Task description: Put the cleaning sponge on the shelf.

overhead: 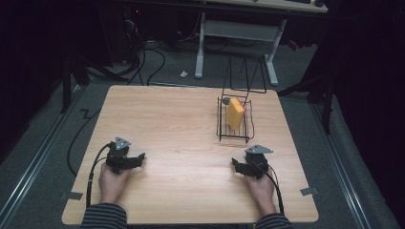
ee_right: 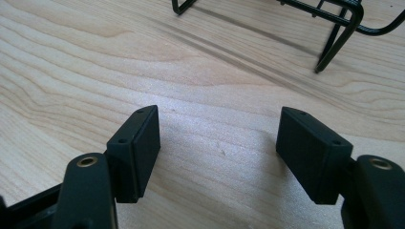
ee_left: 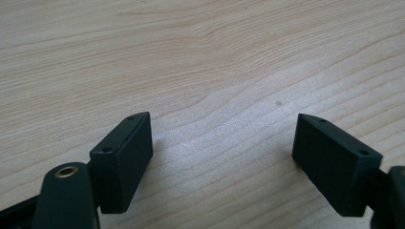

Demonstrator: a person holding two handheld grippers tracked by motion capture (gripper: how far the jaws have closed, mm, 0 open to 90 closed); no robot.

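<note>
Striped sleeves enter at the near edge of the pale wooden surface (overhead: 181, 119), each hand gripping a black tool. At left, the left tool (overhead: 137, 159) rests on the bare wood, well apart from everything else; in the left gripper view its jaws stand wide with nothing but wood grain between them. At right, the right tool (overhead: 237, 164) lies near the front of a black wire rack (overhead: 233, 133), not touching it; in the right gripper view its jaws also stand wide and empty, the rack's thin feet (ee_right: 334, 43) just ahead on the wood. Inside the rack, a yellow sponge (overhead: 235, 112) stands on edge, leaning slightly, its top face tinged orange. A small grey object (overhead: 226, 101) sits just behind it in the rack, too small to identify.
</note>
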